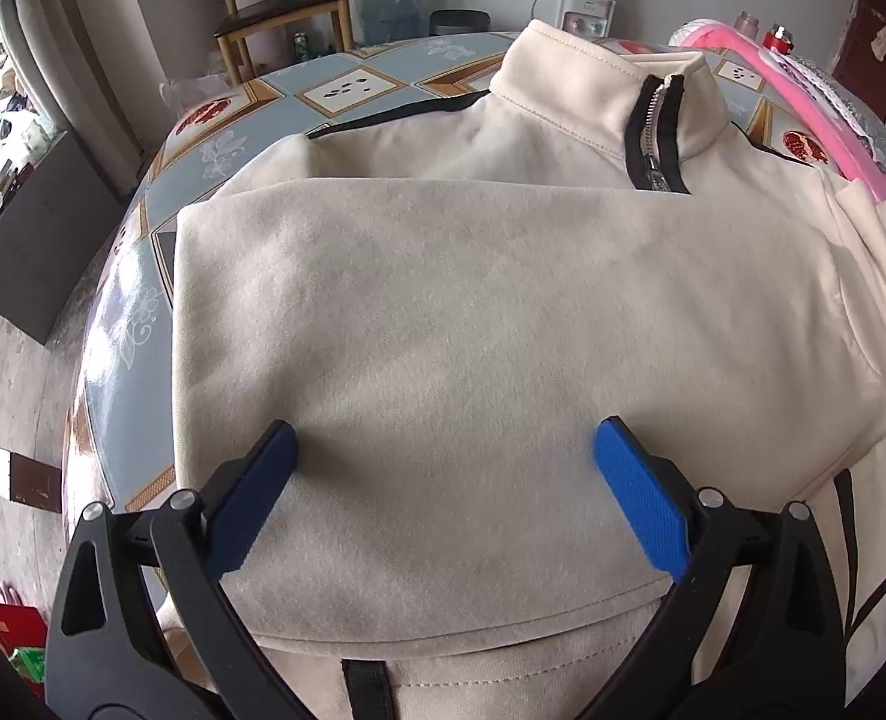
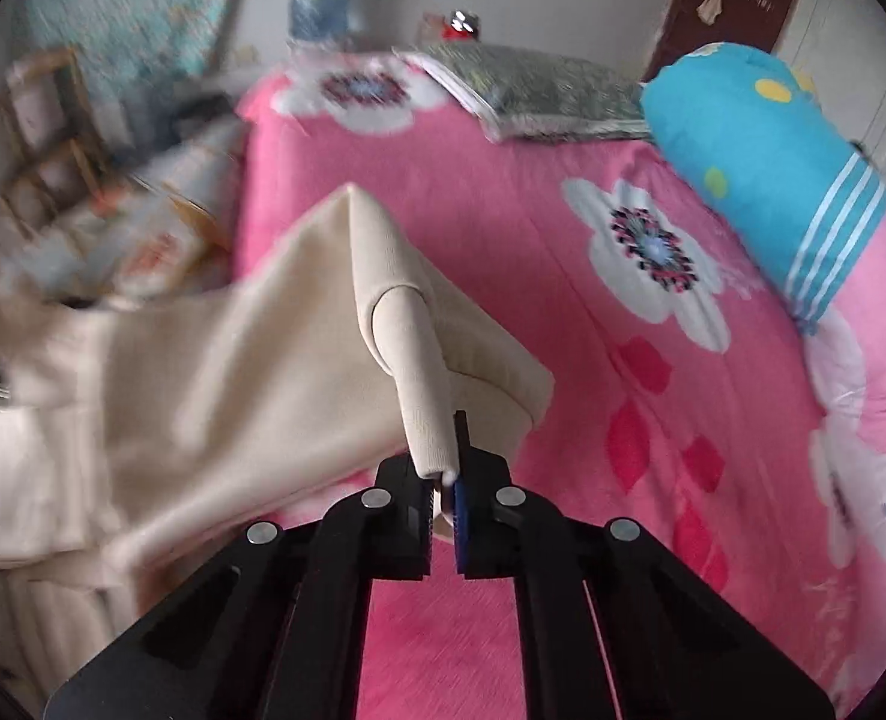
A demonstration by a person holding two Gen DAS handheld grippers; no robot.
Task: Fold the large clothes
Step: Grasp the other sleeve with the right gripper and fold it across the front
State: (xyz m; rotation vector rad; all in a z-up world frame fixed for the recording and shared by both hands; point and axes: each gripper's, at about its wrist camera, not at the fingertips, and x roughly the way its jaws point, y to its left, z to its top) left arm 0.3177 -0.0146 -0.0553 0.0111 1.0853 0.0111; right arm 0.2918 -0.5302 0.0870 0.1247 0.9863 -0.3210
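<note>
A cream zip-neck sweater [image 1: 503,300] lies spread on the patterned table [image 1: 347,90], its collar at the far side and one part already folded across the body. The left claw [image 1: 446,456] hangs just above that folded panel with its blue pads [image 1: 641,504] spread wide, nothing between them. The right claw [image 2: 449,474] is pressed together, pinching the ribbed cuff [image 2: 425,384] of the sweater's sleeve, which stretches off toward the left of its view. Under it lies a bed with a pink flowered cover [image 2: 563,300], a blue pillow [image 2: 761,162] at its far corner.
</note>
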